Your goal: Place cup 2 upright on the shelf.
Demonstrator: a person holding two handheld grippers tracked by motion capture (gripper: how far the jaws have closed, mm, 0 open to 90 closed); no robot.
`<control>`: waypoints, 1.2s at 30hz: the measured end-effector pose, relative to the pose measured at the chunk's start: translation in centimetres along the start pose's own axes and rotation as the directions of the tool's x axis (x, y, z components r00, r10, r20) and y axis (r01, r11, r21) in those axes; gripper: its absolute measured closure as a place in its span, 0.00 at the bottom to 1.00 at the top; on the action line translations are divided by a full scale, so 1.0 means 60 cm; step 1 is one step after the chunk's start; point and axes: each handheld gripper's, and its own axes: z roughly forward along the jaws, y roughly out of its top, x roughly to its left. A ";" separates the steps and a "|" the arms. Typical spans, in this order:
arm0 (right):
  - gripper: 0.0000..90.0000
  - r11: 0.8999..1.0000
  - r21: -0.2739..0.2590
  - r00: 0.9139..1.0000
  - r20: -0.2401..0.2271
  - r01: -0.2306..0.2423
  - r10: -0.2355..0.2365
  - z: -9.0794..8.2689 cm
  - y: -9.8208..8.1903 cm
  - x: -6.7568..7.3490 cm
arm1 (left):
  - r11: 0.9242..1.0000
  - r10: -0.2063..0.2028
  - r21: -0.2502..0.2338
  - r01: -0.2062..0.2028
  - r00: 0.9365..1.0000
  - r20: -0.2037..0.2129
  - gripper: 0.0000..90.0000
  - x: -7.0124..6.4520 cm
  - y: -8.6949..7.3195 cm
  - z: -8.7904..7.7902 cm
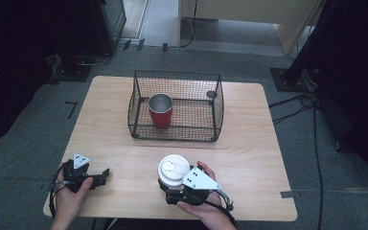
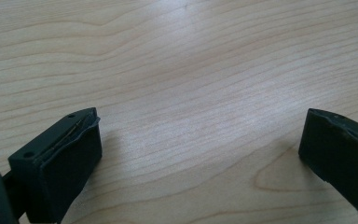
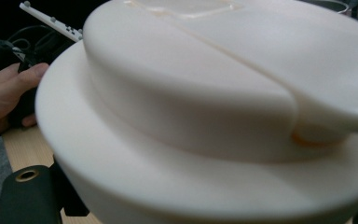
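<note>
My right gripper (image 1: 175, 184) clamps white lid (image 1: 173, 169) at bench (image 1: 249, 143) front edge, fingers pressed on it. My left gripper (image 1: 106, 172) rests on bench, fingers apart. Red cup (image 1: 161, 111) stands in wire basket (image 1: 218, 103).

White lid gripped at the table's near edge

The right gripper (image 1: 172, 184) clamps a white lid (image 1: 173, 170) just ahead of the hand; the left gripper (image 1: 106, 173) rests well apart, and beyond both a red cup (image 1: 161, 111) stands in a wire basket (image 1: 218, 103).
</note>
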 end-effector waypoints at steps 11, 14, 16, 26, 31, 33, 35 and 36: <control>0.18 1.000 -0.030 1.000 0.023 -0.001 0.001 -0.006 0.022 -0.008 | 1.000 0.000 0.000 0.000 1.000 0.000 0.00 0.000 0.000 0.000; 0.18 0.999 -0.040 1.000 0.029 0.000 0.001 -0.005 0.029 -0.007 | 1.000 0.001 0.000 -0.001 1.000 0.000 0.00 0.000 0.000 0.000; 0.18 0.999 -0.047 0.999 0.032 0.000 0.001 -0.005 0.034 -0.008 | 1.000 0.000 0.001 0.000 1.000 0.000 0.00 0.000 0.000 0.000; 0.18 0.996 -0.086 0.998 0.066 0.006 -0.001 -0.014 0.065 -0.021 | 1.000 -0.001 -0.001 0.001 1.000 0.000 0.00 0.000 0.000 0.000; 0.18 0.995 -0.103 0.997 0.083 0.012 -0.003 -0.018 0.078 -0.030 | 1.000 -0.002 -0.001 0.002 1.000 0.000 0.00 0.000 0.000 0.000; 0.18 0.994 -0.107 0.996 0.094 0.010 0.000 -0.019 0.084 -0.033 | 1.000 0.000 0.001 0.000 1.000 0.000 0.00 0.000 0.000 0.000; 0.18 0.994 -0.111 0.995 0.101 0.011 0.000 -0.019 0.089 -0.036 | 1.000 0.000 0.001 0.000 1.000 0.001 0.00 0.000 0.000 0.000; 0.18 0.994 -0.111 0.995 0.101 0.011 0.000 -0.019 0.089 -0.036 | 1.000 0.000 0.001 0.000 1.000 0.001 0.00 0.000 0.000 0.000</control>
